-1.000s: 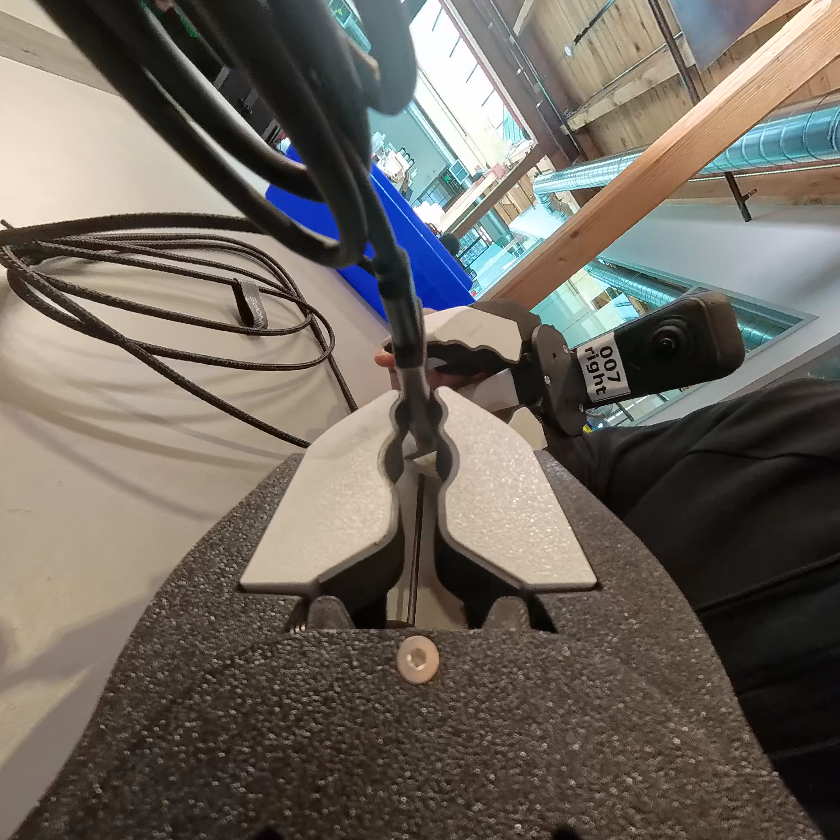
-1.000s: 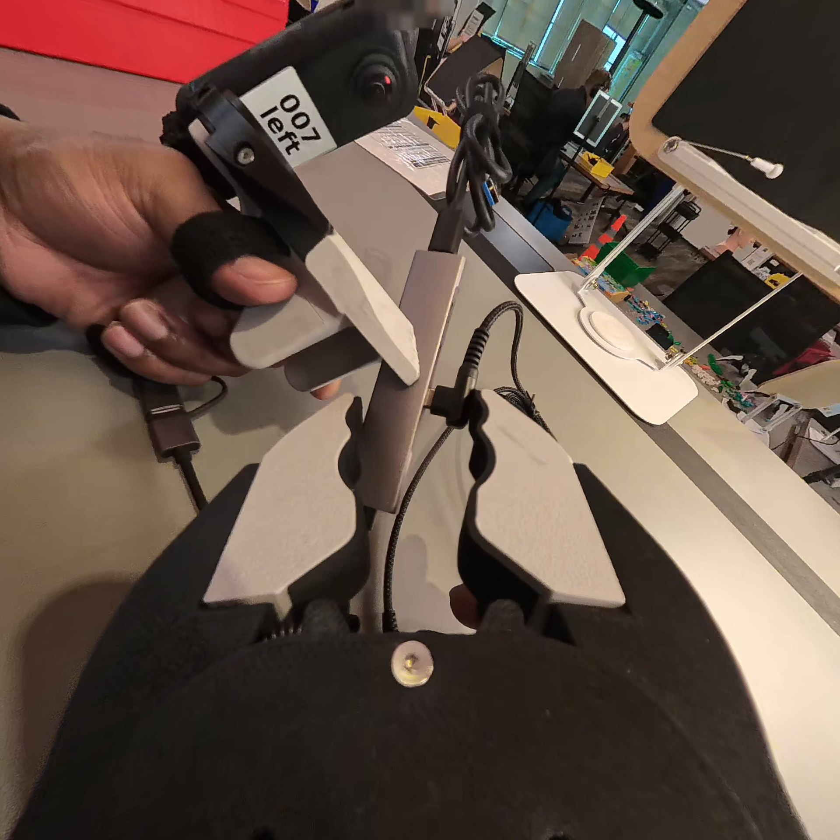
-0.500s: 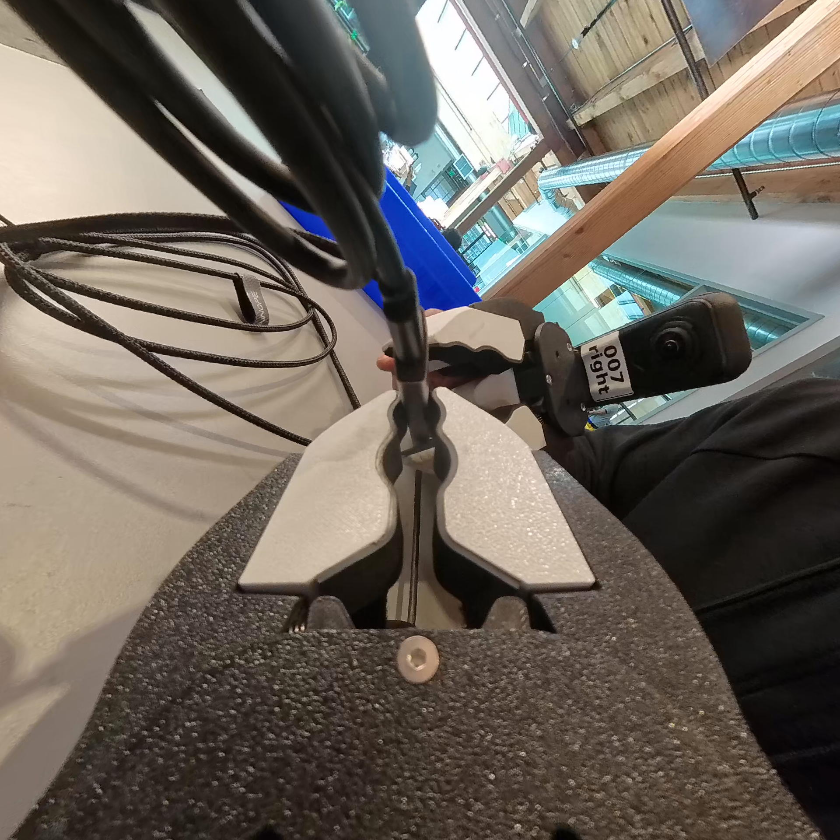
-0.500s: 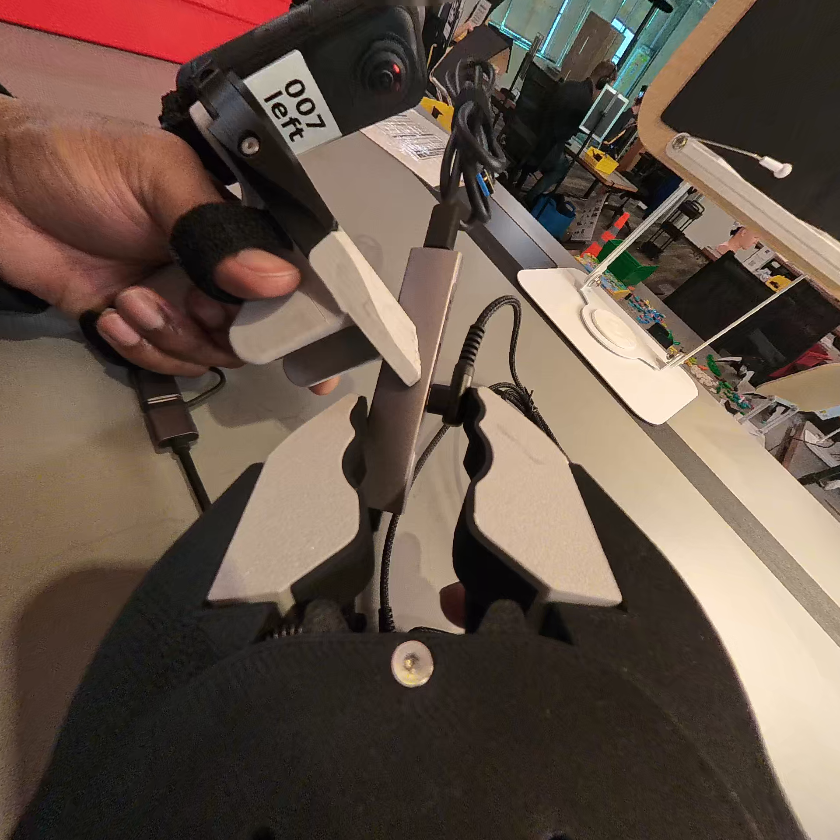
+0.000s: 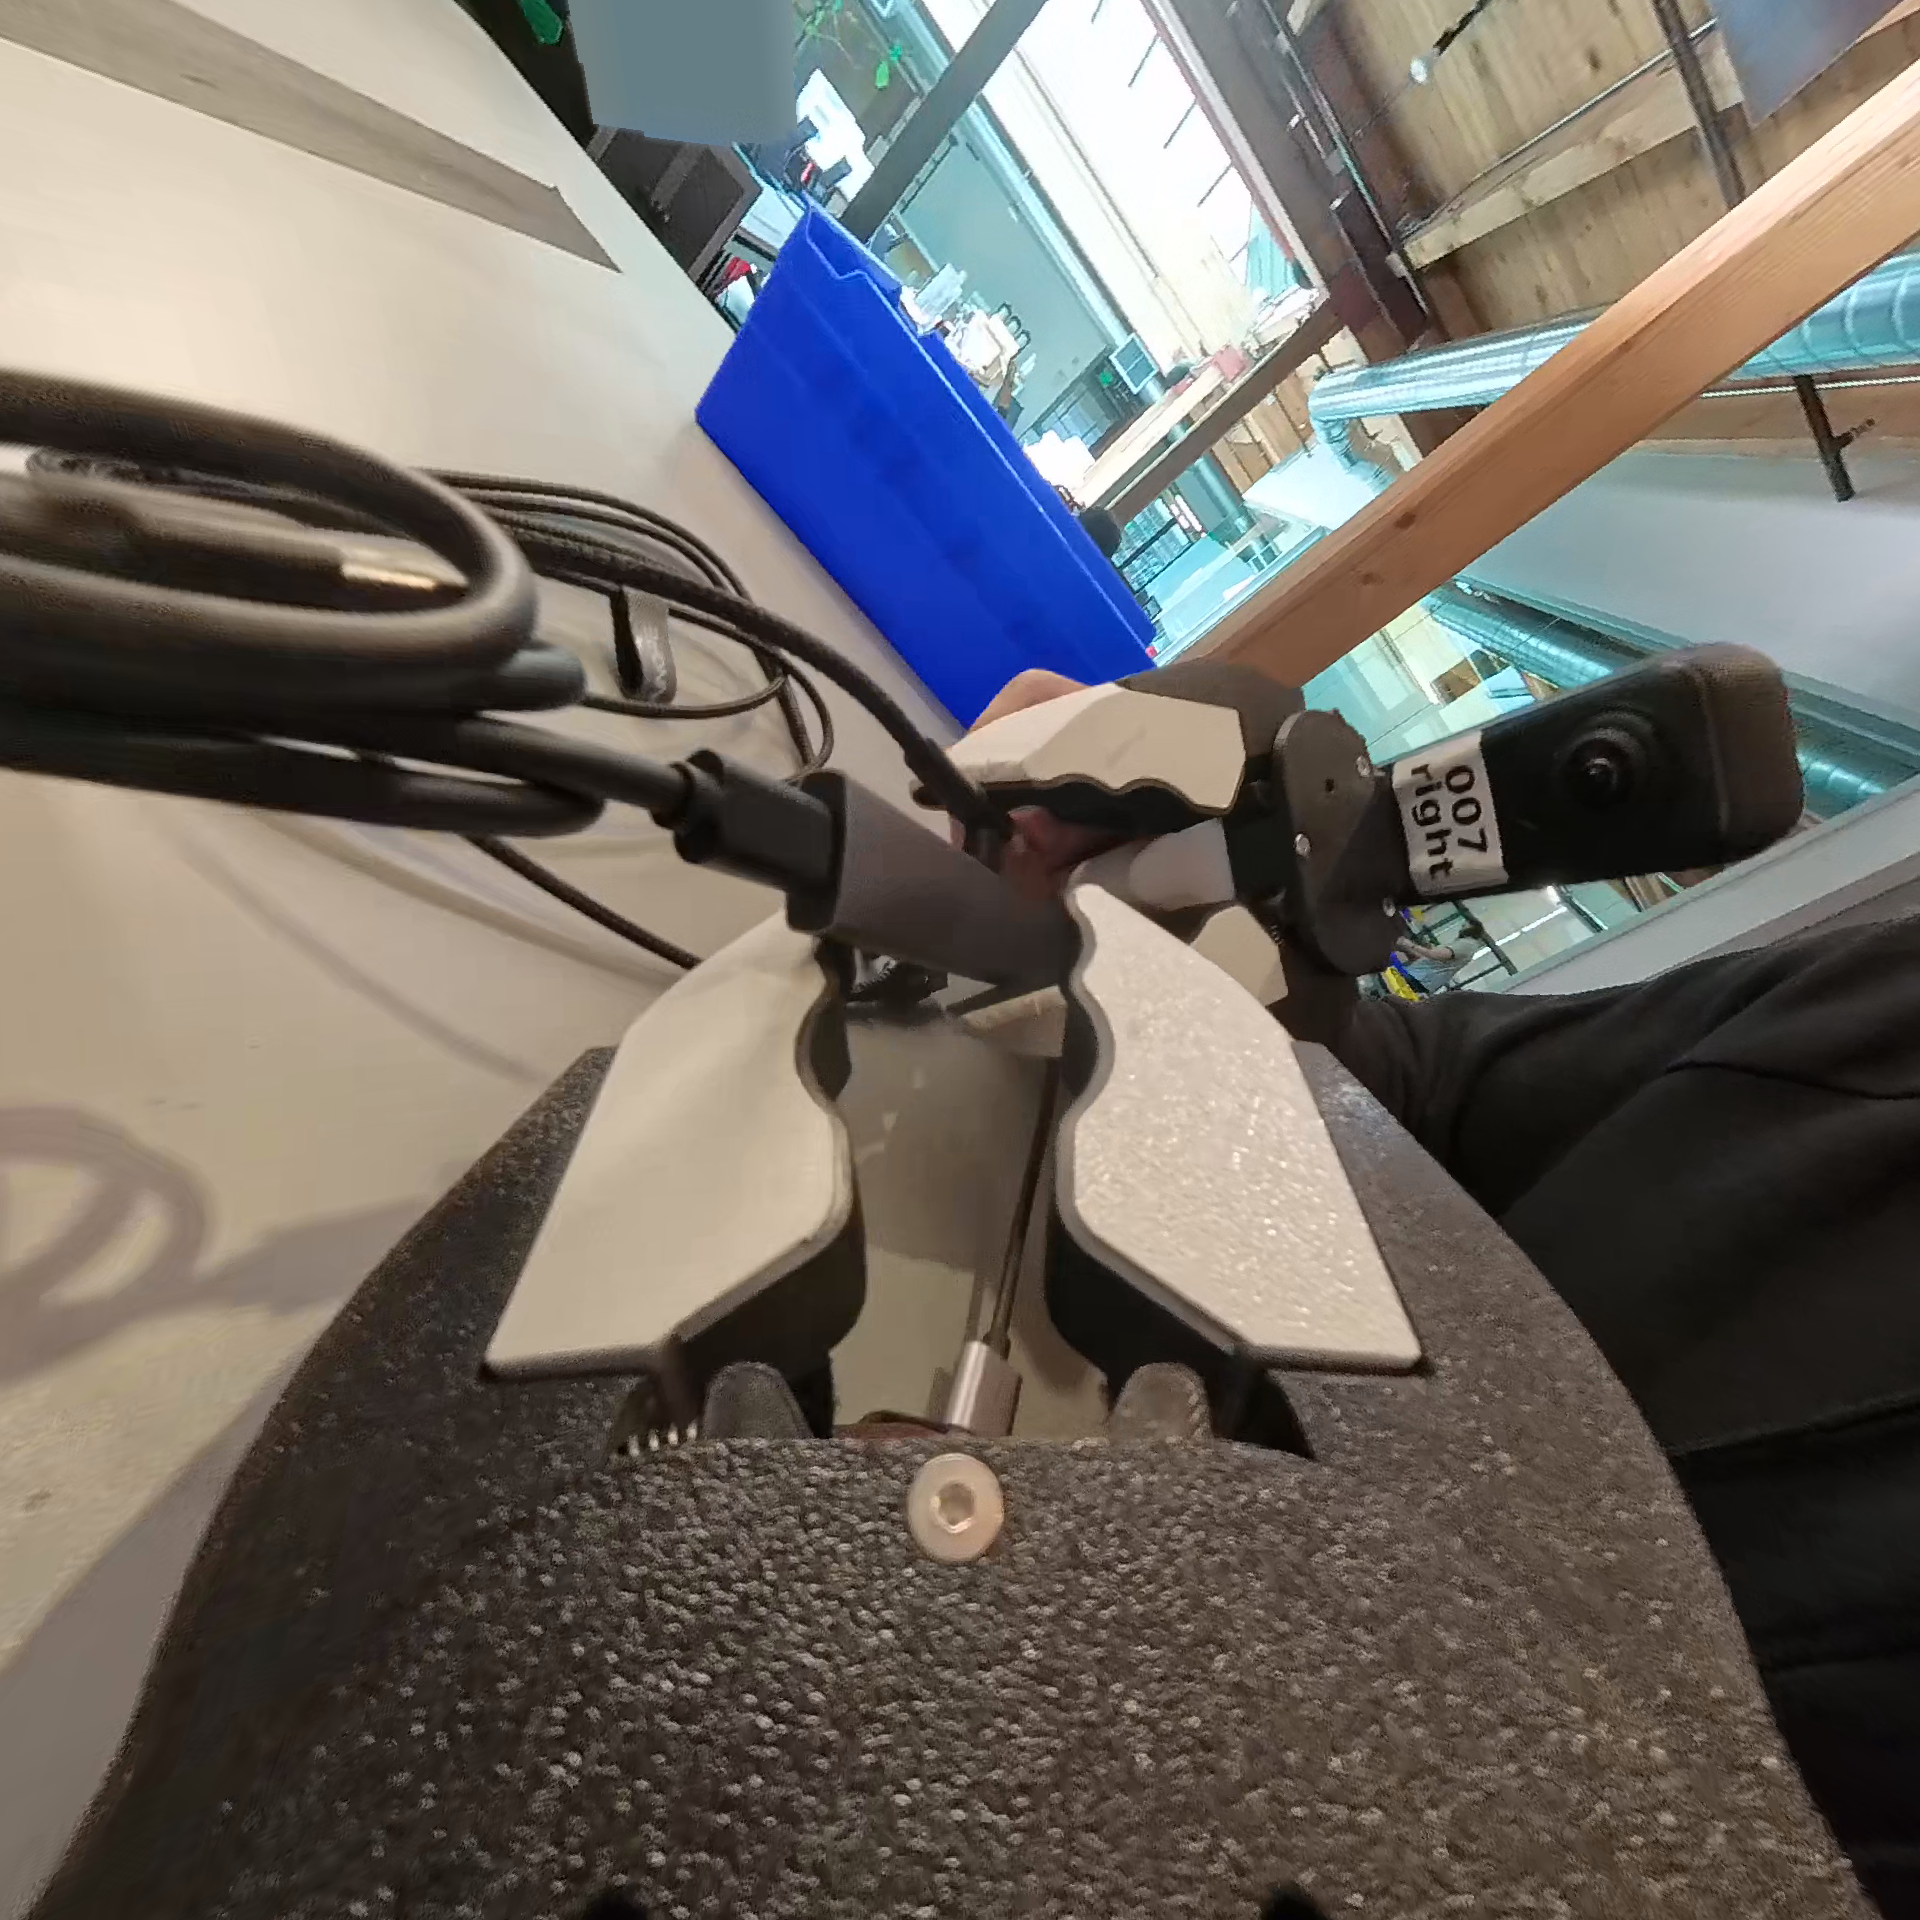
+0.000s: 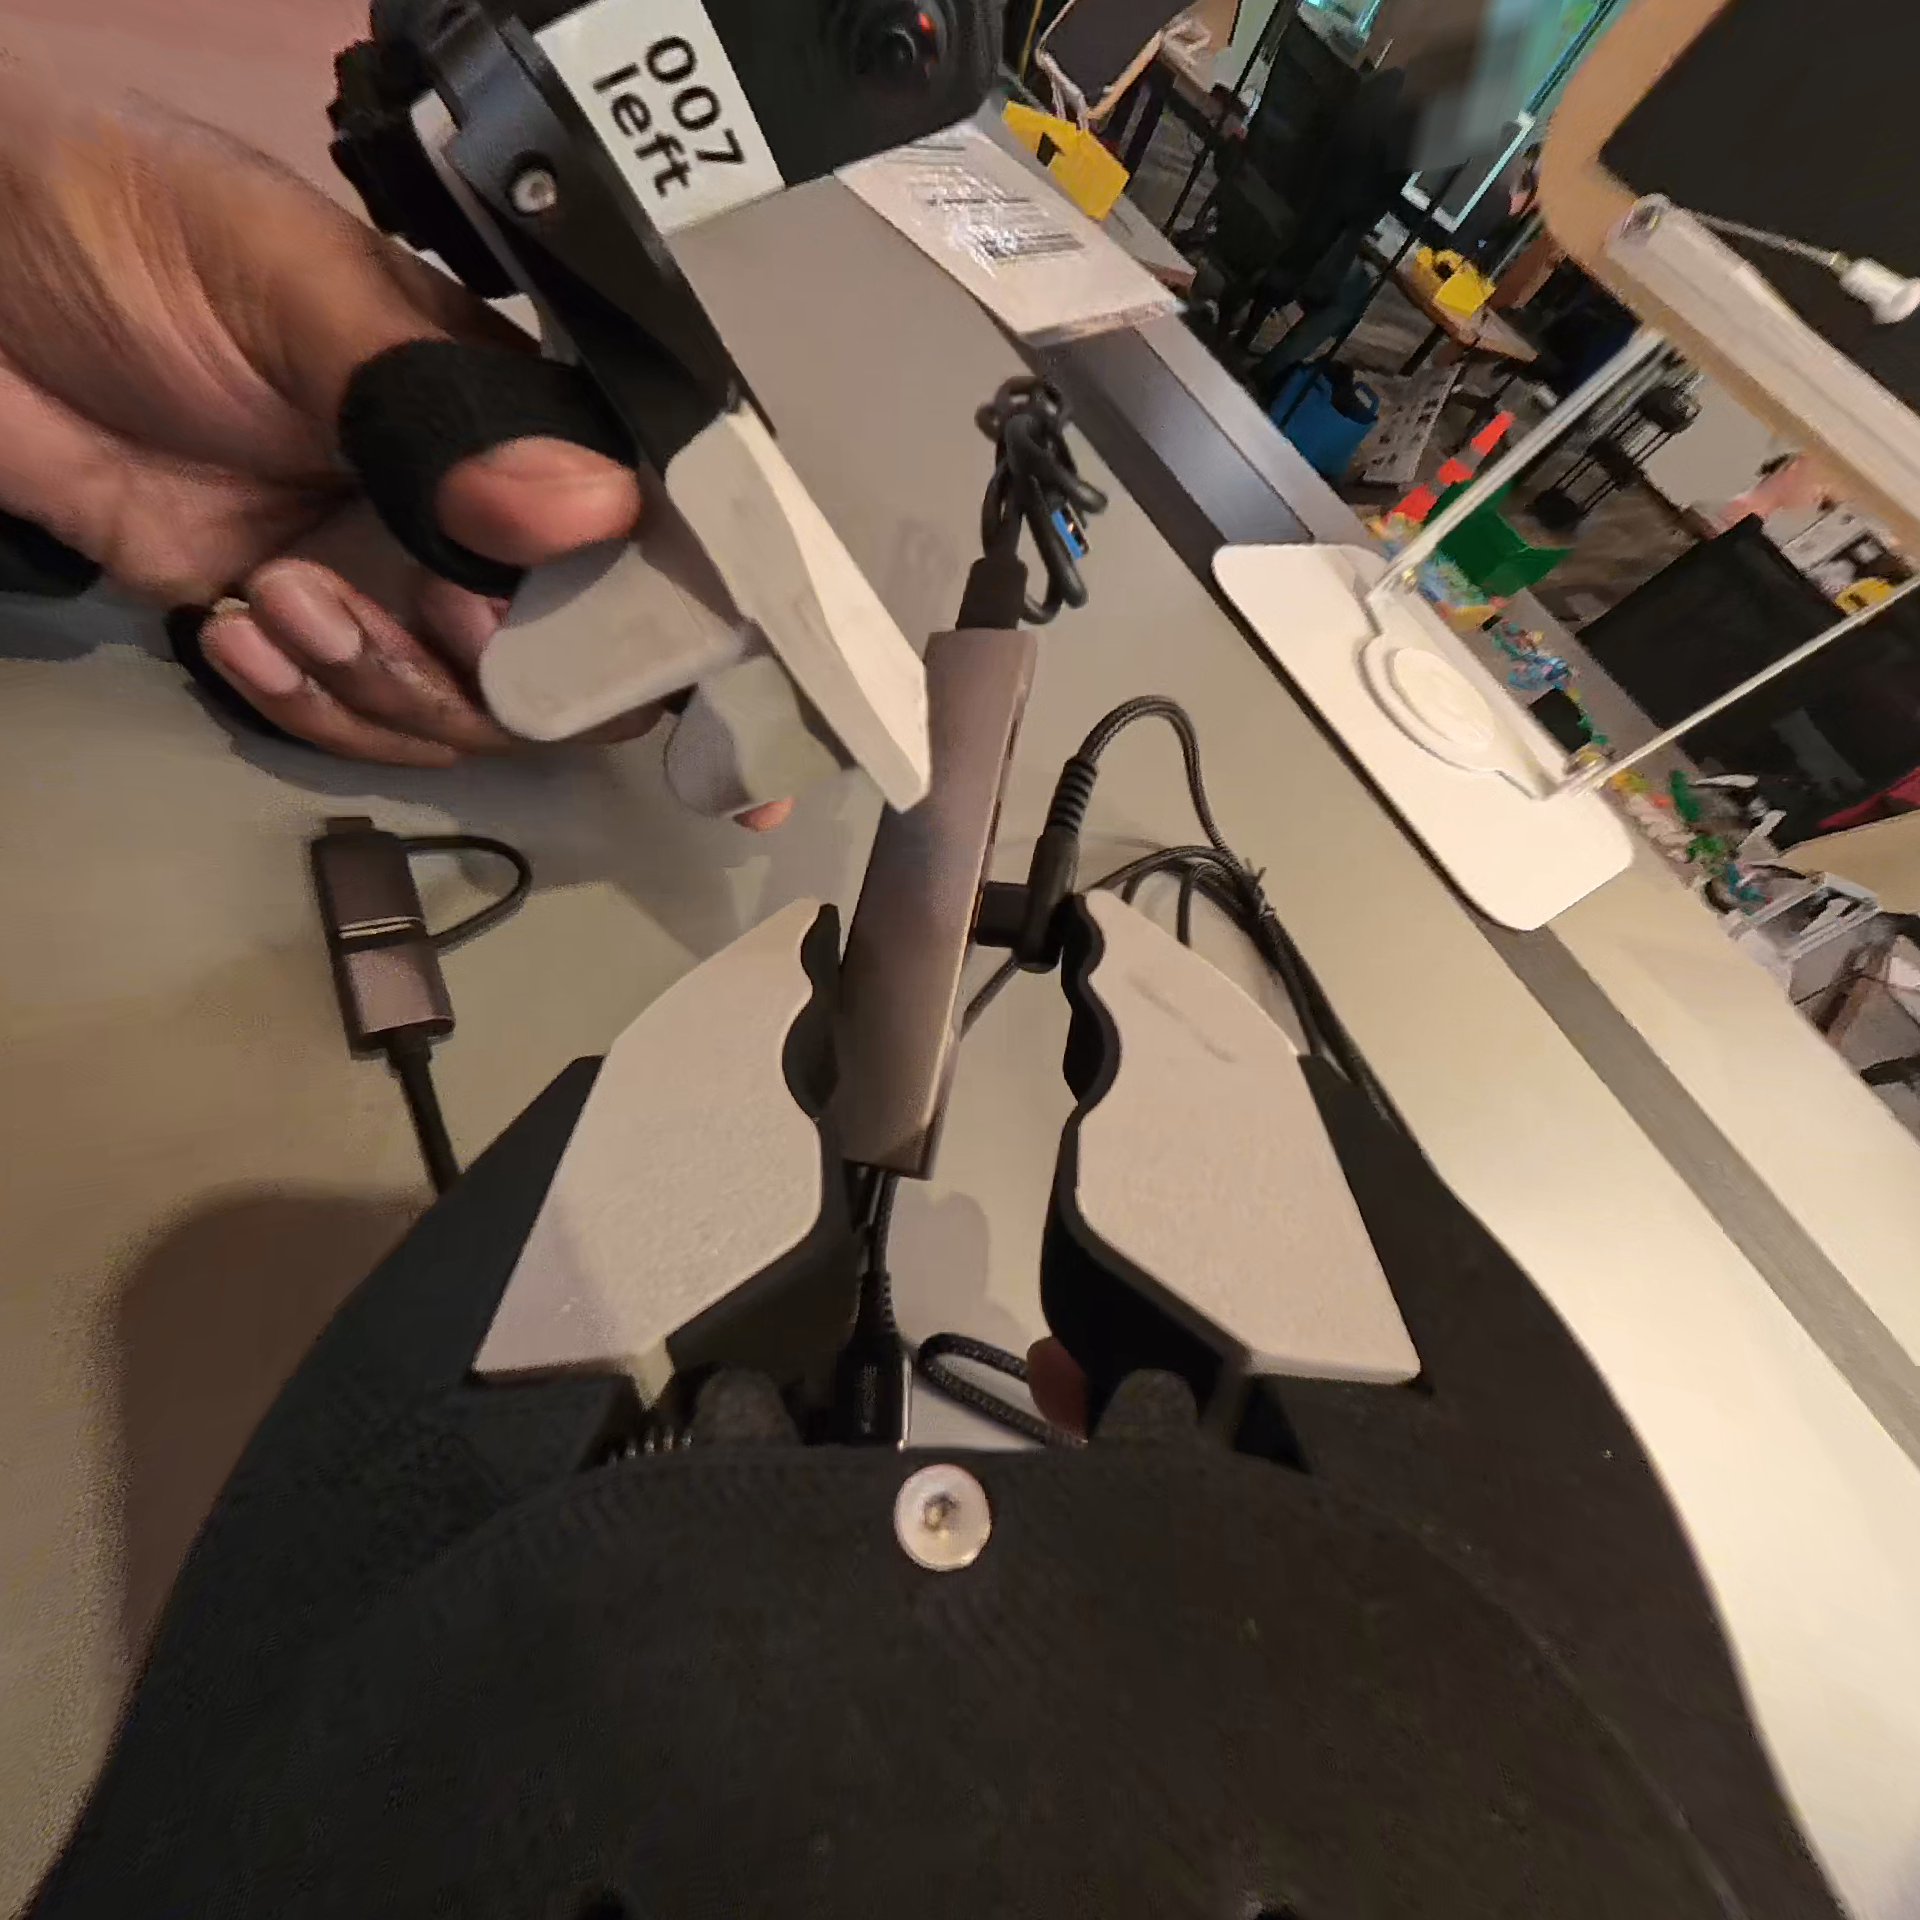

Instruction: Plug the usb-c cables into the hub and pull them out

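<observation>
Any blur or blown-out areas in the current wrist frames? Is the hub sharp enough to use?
Left wrist view: the cable bundle at left is smeared, the windows are blown out, and the hub is slightly soft. Right wrist view: the hand and the frame edges are smeared, but the hub is usably sharp. Wide-angle distortion curves the table edge.

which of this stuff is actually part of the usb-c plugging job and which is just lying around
In the job:
- hub
- braided cable and its angled plug at the hub's side
- right gripper, squeezing hub and plug
- left gripper

Lying about:
- grey adapter
- blue bin
- white stand base
- printed sheet
</observation>
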